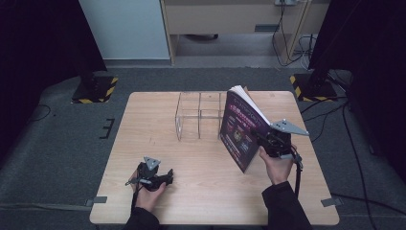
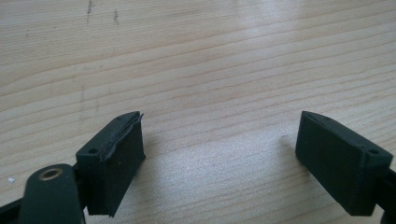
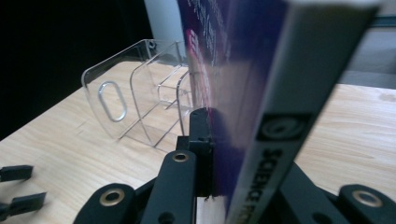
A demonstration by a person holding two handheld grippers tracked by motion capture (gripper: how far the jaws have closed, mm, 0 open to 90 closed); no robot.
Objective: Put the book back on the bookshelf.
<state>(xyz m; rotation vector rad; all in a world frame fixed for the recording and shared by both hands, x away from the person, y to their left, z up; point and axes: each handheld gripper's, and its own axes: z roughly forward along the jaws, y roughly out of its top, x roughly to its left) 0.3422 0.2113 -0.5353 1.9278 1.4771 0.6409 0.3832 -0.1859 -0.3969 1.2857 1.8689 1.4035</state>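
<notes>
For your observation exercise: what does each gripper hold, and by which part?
The right gripper clamps the purple book near its spine, at the lower end. The left gripper holds nothing.

wooden table, clear acrylic organizer

Purple-covered book with white spine, tilted upright above the table, just beside a clear acrylic rack.

In the right gripper view the book is blurred, its top cut off, hiding one jaw and the rack's far end.
</notes>
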